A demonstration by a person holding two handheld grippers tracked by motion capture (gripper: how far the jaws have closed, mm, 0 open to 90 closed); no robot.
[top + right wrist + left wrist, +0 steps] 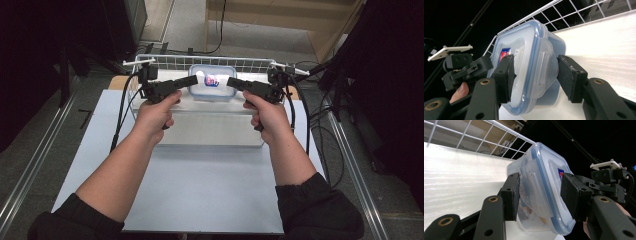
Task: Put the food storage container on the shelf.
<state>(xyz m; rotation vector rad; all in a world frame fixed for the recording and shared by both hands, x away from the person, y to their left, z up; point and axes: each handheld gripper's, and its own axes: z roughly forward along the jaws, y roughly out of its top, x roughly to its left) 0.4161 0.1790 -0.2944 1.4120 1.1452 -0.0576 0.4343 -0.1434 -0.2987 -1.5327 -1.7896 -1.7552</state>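
Note:
A clear plastic box (212,86) with a blue-rimmed lid and a red and blue sticker sits in a white wire basket (165,61). My left gripper (194,80) is at the box's left side and my right gripper (230,81) at its right side, both pointing inward. In the left gripper view my left gripper (540,188) straddles the lid's side flap (534,182) with a gap to the pads, so it is open. In the right gripper view my right gripper (536,71) straddles the opposite flap (545,67), also open. Brownish contents (524,202) show through the wall.
The basket rests on a pale raised platform (210,127) on a white table top (200,190). Cables (122,115) trail from both grippers. Metal rails (350,165) run along the table's sides, and black stands and wires crowd the far right.

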